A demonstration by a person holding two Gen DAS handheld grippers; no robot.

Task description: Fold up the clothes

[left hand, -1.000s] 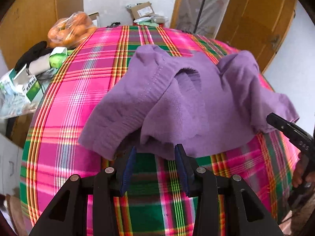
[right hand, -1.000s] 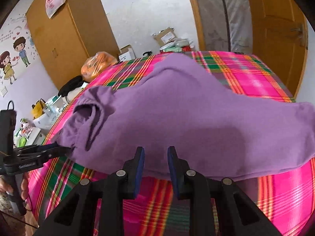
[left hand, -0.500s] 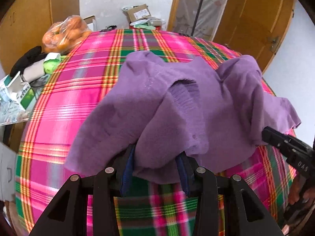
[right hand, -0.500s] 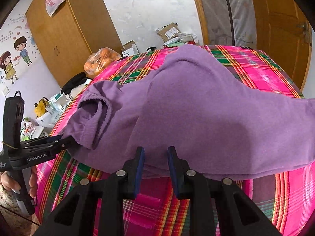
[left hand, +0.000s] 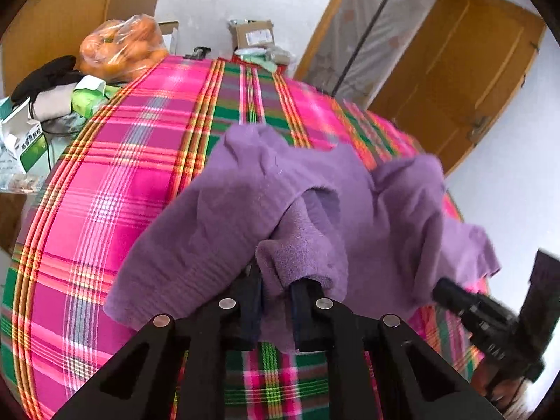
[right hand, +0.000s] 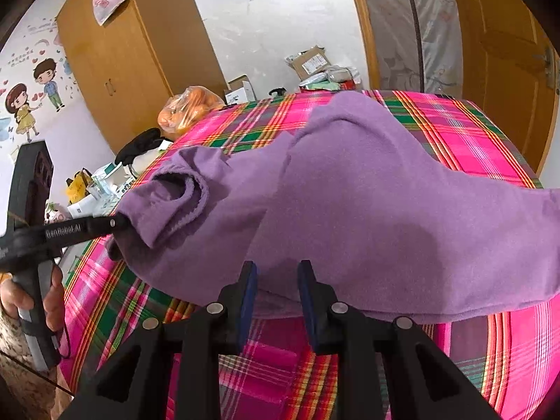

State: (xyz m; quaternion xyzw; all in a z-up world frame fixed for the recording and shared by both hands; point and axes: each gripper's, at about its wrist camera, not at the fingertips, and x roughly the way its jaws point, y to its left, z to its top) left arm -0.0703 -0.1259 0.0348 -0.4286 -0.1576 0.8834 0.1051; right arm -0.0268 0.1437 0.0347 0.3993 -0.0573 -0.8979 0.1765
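A purple sweater (left hand: 245, 210) lies bunched on a pink and green plaid cloth (left hand: 122, 192). My left gripper (left hand: 278, 290) is shut on a fold of the sweater's near edge, and fabric fills the gap between its fingers. In the right wrist view the same gripper (right hand: 117, 225) pinches the sweater (right hand: 367, 210) at its left end, next to a ribbed opening. My right gripper (right hand: 276, 280) stands at the sweater's near hem with narrow jaws and cloth between them. From the left wrist view its tip (left hand: 441, 288) meets the sweater's right edge.
A bag of oranges (left hand: 122, 49), small boxes (left hand: 24, 140) and dark clothing sit at the far left edge. A cardboard box (left hand: 253, 33) is at the back. Wooden doors (left hand: 455, 87) stand behind. A hand (right hand: 52, 301) holds the left gripper's handle.
My left gripper went from open in front of the sweater's edge to shut on it. The sweater's left part is now raised and bunched; the right gripper's gap is unchanged.
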